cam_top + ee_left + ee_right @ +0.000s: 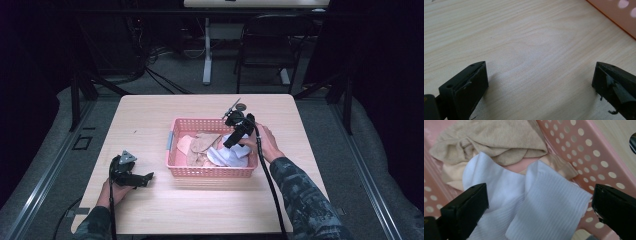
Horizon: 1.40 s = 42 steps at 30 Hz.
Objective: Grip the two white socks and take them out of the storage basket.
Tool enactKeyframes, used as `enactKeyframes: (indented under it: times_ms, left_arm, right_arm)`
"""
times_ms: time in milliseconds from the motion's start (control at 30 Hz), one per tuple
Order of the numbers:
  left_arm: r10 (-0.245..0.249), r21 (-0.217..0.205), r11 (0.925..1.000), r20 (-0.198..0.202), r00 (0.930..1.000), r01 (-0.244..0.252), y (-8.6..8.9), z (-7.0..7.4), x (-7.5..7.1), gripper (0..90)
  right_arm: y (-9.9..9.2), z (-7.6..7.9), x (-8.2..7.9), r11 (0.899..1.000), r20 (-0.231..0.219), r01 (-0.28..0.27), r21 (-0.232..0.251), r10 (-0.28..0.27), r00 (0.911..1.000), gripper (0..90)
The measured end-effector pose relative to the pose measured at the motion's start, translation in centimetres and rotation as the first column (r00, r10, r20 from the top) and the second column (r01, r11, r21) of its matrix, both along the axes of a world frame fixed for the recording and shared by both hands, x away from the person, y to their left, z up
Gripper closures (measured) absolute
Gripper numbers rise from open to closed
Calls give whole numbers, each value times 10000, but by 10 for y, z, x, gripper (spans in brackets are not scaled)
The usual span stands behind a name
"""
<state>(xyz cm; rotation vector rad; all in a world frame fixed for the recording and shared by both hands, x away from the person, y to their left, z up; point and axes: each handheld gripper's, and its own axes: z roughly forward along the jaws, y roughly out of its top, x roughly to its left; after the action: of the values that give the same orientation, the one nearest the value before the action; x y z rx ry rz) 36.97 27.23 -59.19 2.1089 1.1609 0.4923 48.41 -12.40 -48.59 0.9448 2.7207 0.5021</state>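
Observation:
A pink perforated basket (178, 172) sits at the table's middle and holds several cloths. A white ribbed sock (549, 205) lies folded at the basket's right end, also seen as the white sock (235, 159) from above. Tan cloth (499, 140) lies behind it, the same tan cloth (202, 142) in the high view. My right gripper (229, 144) points down over the sock, jaws wide apart and open, the right gripper (539, 207) holding nothing. My left gripper (149, 177) rests low on the table left of the basket, open and empty, the left gripper (540, 82) over bare wood.
The basket's pink wall (621, 15) shows at the upper right of the left gripper view. Light wood table (150, 120) has free room on the left, front and back. A dark chair (270, 45) and a table leg (207, 55) stand beyond the far edge.

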Motion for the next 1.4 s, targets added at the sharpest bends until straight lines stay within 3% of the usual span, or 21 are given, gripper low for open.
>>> enactKeyframes:
  times_ms: [100, 233, 267, 500, 533, 600, 700, 733, 867, 1167, 1267, 1400]
  left_arm:
    - [-5, -13, 10000, 2, 10000, 5, 0, 0, 0, 3]
    - [4, -39, 10000, 9, 10000, -4, 0, 0, 0, 3]
    - [2, -36, 10000, 7, 10000, -2, 0, 0, 0, 3]
    - [12, -23, 10000, 5, 10000, -12, 0, 0, 0, 3]
    - [15, -25, 10000, 8, 10000, -15, 0, 0, 0, 3]
    - [36, -43, 10000, -7, 10000, -36, 0, 0, 0, 4]
    - [37, -37, 10000, -4, 10000, -37, 0, 0, 0, 4]
    - [22, -23, 10000, 8, 10000, -22, 0, 0, 0, 4]
    - [35, -42, 10000, -7, 10000, -35, 0, 0, 0, 3]
    - [34, -45, 10000, -11, 10000, -34, 0, 0, 0, 3]
    - [8, -4, 10000, -1, 10000, -8, 0, 0, 0, 4]
    - [19, -21, 10000, 5, 10000, -19, 0, 0, 0, 4]
  right_arm:
    - [4, -9, 6, 9963, -56, 443, -738, -448, 9990, 89]
    - [7, -18, 9, 9925, -52, 774, -947, -782, 9969, 150]
    - [8, -21, 11, 9881, -68, 921, -1230, -937, 9956, 183]
    - [13, -32, 13, 9776, 47, 1202, -1726, -1212, 9926, 302]
    - [13, -33, 14, 9762, 44, 1289, -1745, -1301, 9915, 398]
    - [13, -33, 14, 9745, -38, 1240, -1869, -1269, 9919, 441]
    - [11, -35, 14, 9768, -226, 1253, -1735, -1312, 9911, 641]
    - [11, -35, 14, 9768, -226, 1253, -1735, -1312, 9911, 641]
    - [7, -33, 14, 9806, -428, 1307, -1458, -1382, 9895, 790]
    - [0, -18, 9, 9882, -362, 1242, -895, -1279, 9911, 831]
    - [-1, -5, 3, 9916, -18, 1207, -456, -1209, 9927, 833]
    - [-2, 6, -1, 9938, 174, 1038, -390, -1032, 9945, 834]
